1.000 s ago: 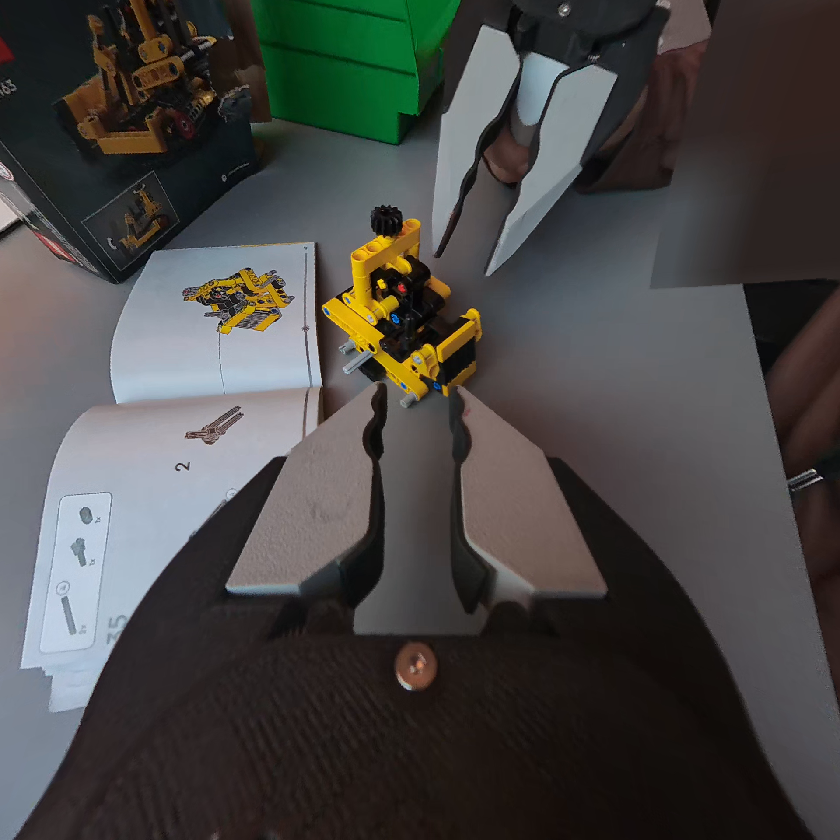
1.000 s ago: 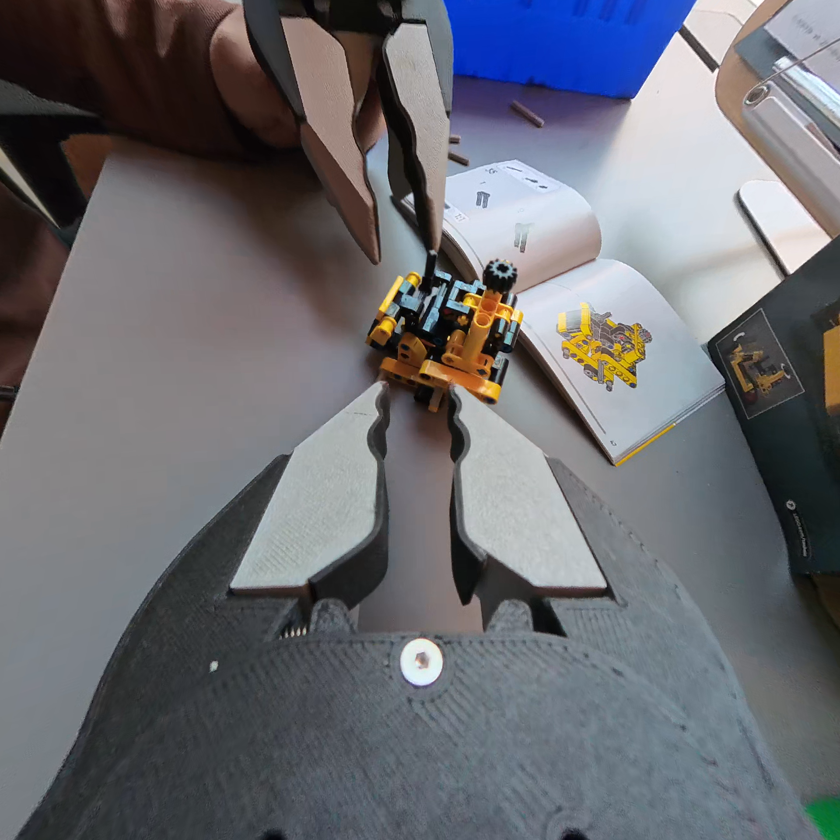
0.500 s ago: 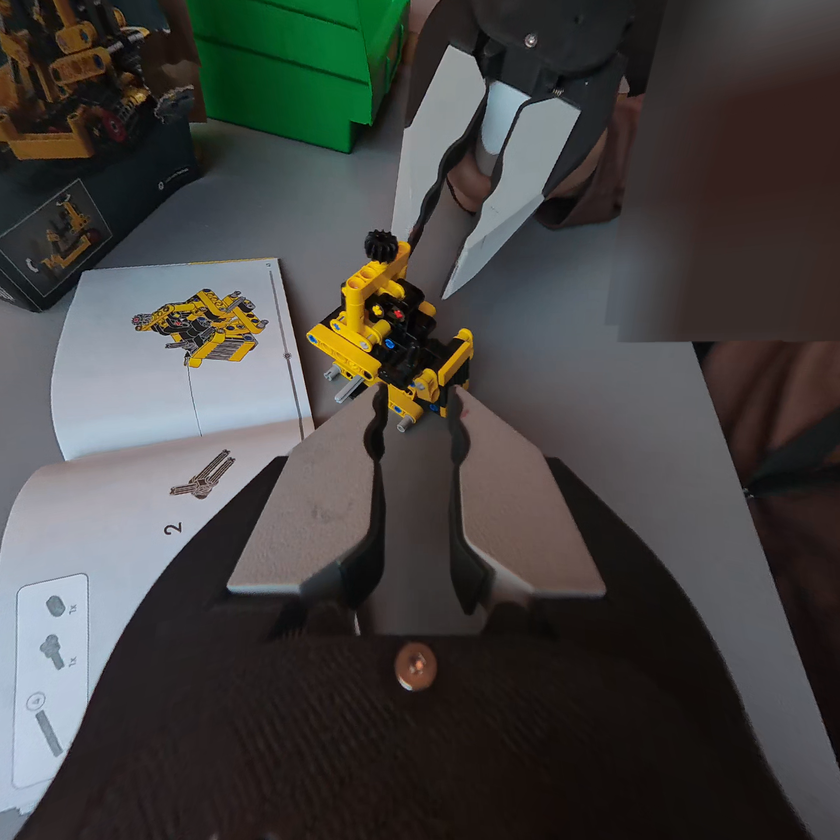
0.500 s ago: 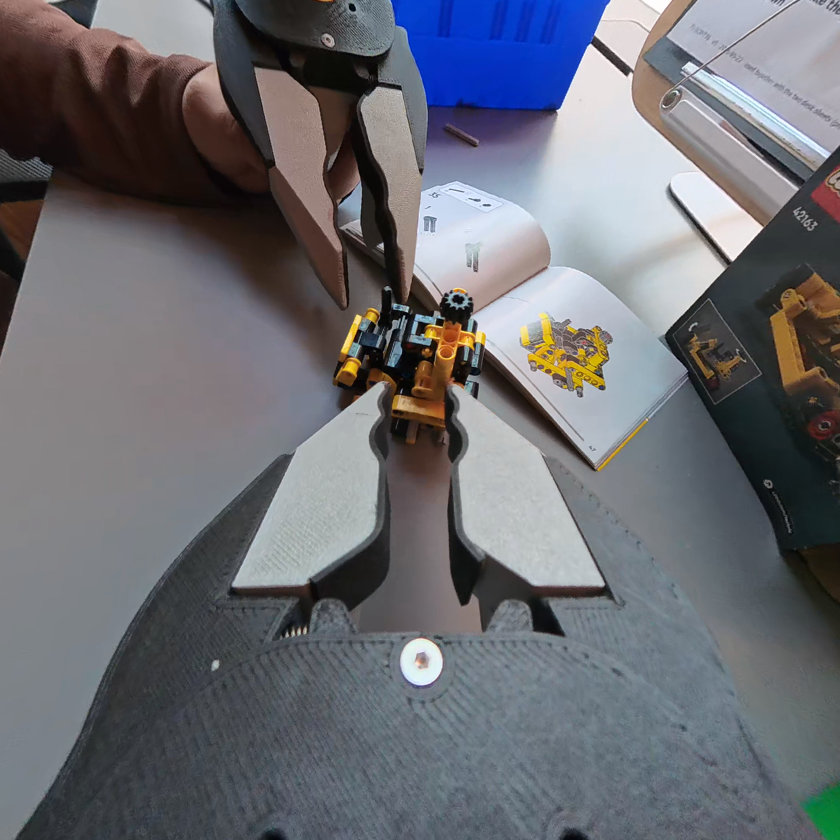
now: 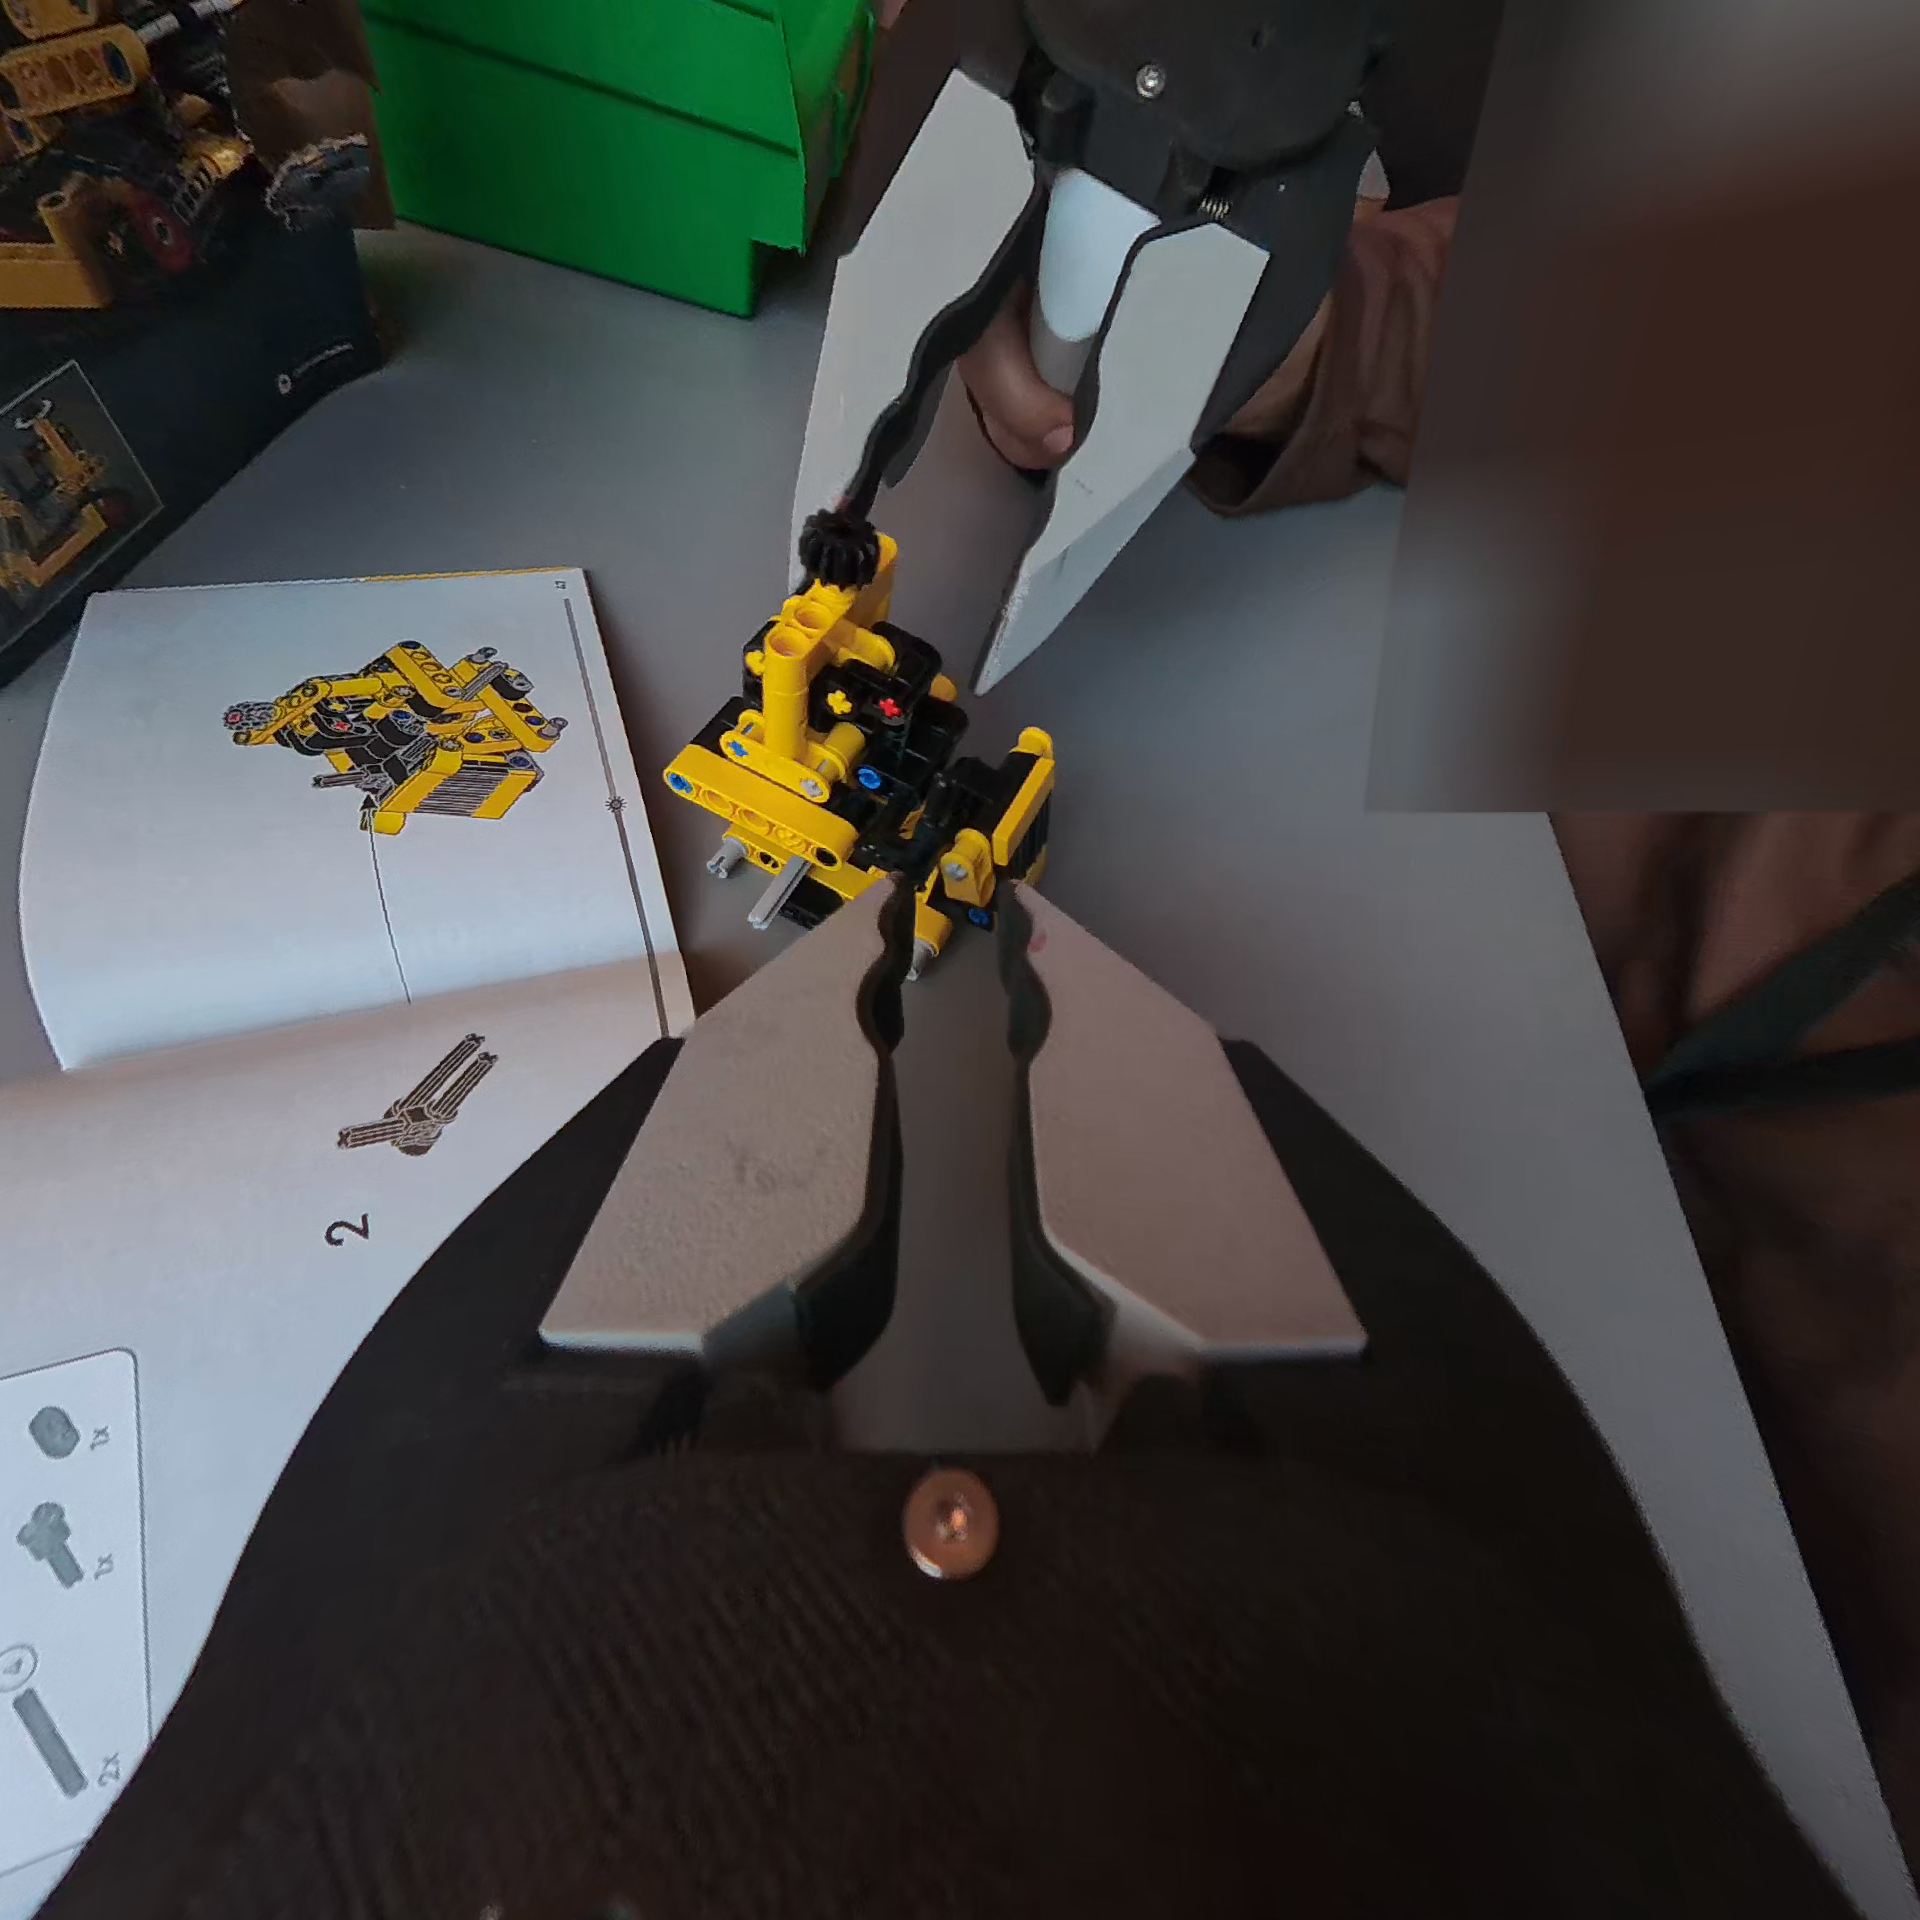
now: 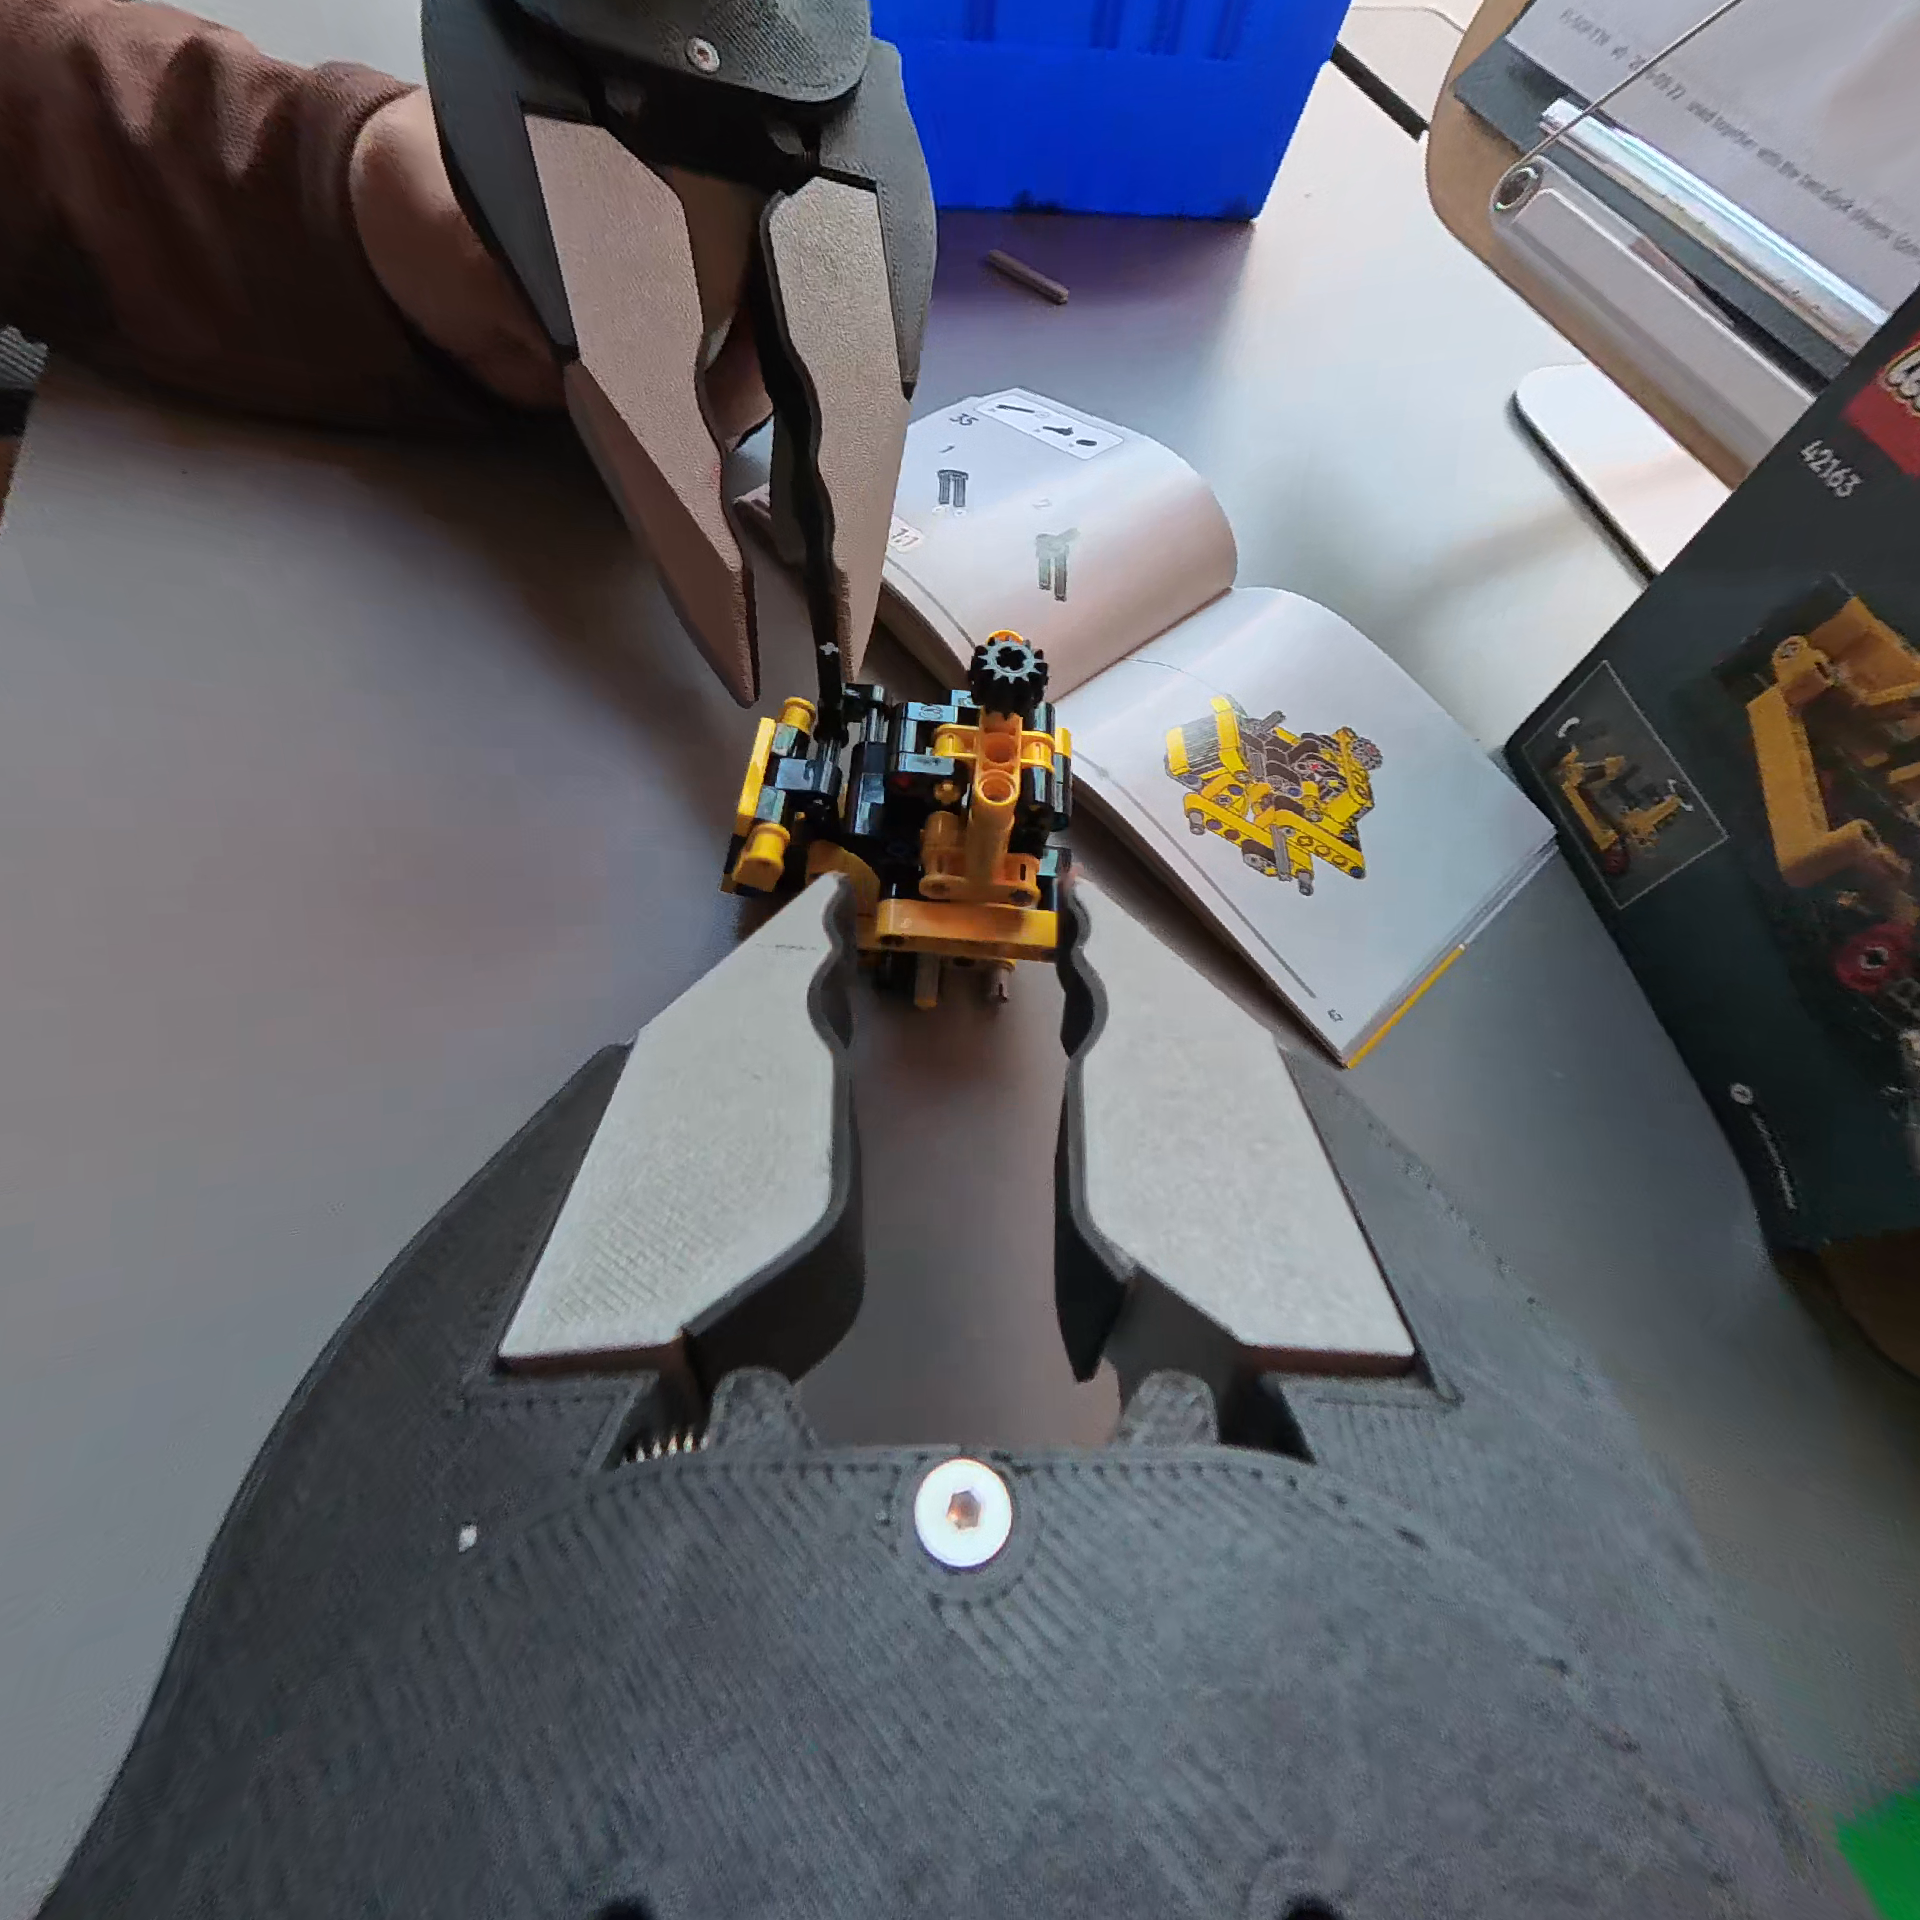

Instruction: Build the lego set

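Note:
A part-built yellow and black lego model [image 5: 862, 769] stands on the grey table, with a black gear [image 5: 836, 545] on top of its upright yellow beam. My left gripper [image 5: 948, 896] is open, and its tips reach the model's near corner, either side of a small yellow piece. In the right wrist view the model [image 6: 935, 821] sits just past my right gripper [image 6: 956, 888], which is open with its jaws either side of the model's yellow base beam. The left gripper [image 6: 792, 686] comes down over the model's far side, beside an upright black axle [image 6: 828, 675]. The right gripper [image 5: 894, 629] comes down by the gear.
The open instruction booklet [image 5: 312, 810] lies beside the model and also shows in the right wrist view [image 6: 1247, 748]. The dark set box [image 5: 125, 260] and a green bin [image 5: 603, 135] stand behind it. A blue bin [image 6: 1091, 104], a loose dark axle [image 6: 1027, 277] and a clipboard [image 6: 1662, 208] are farther off. Some 6 cm of space lies between my two pairs of fingers.
Both grippers have moved in closer to the model. My right gripper's jaws have opened wider and now flank the yellow base. My left tips have reached the model's corner.

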`<state>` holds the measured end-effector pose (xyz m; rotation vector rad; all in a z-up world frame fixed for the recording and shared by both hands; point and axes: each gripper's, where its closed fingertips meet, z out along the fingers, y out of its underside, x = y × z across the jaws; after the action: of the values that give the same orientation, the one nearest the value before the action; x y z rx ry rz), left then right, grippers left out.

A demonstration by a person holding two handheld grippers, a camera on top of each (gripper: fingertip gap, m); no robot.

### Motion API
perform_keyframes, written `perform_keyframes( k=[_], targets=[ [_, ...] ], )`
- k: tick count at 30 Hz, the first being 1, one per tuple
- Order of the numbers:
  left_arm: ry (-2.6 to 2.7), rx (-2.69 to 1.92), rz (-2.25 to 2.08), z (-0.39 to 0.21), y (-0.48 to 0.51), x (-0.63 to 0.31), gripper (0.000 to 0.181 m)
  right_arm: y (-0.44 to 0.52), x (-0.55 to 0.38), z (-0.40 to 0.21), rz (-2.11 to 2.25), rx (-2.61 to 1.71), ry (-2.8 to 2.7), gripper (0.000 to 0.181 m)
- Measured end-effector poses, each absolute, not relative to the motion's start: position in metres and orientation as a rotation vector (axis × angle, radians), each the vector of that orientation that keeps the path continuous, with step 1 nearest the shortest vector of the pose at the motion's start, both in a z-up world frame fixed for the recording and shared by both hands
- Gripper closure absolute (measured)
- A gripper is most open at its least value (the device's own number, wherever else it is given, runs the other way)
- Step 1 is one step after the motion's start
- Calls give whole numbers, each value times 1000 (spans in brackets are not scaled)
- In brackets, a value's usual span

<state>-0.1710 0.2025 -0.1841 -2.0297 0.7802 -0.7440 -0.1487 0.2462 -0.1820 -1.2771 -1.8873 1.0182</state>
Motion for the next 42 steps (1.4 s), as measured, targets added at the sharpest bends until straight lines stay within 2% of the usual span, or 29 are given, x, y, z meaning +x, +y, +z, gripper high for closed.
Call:
perform_keyframes(
  k=[9,11,13,16,23,31,37,42],
  targets=[
    [784,-1996,-757,-179,201,-167,175,248,-150,-181,890,-1188,-1897,151],
    [775,-1984,-768,-177,201,-168,180,250,-144,-177,882,-1175,-1888,161],
    [740,-1999,-751,-178,205,-171,181,246,-138,-172,918,-1145,-1890,181],
    [730,-2027,-744,-182,206,-172,181,242,-139,-168,975,-1143,-1885,181],
    [727,-2018,-722,-180,203,-173,181,244,-140,-172,1065,-1232,-1869,165],
    [674,-2064,-773,-184,195,-174,181,239,-139,-162,1136,-1137,-1807,181],
    [657,-2016,-820,-176,191,-175,181,241,-134,-152,1204,-1130,-1732,181],
    [707,-1991,-693,-176,193,-176,181,233,-131,-152,1204,-1116,-1731,181]
  ],
)
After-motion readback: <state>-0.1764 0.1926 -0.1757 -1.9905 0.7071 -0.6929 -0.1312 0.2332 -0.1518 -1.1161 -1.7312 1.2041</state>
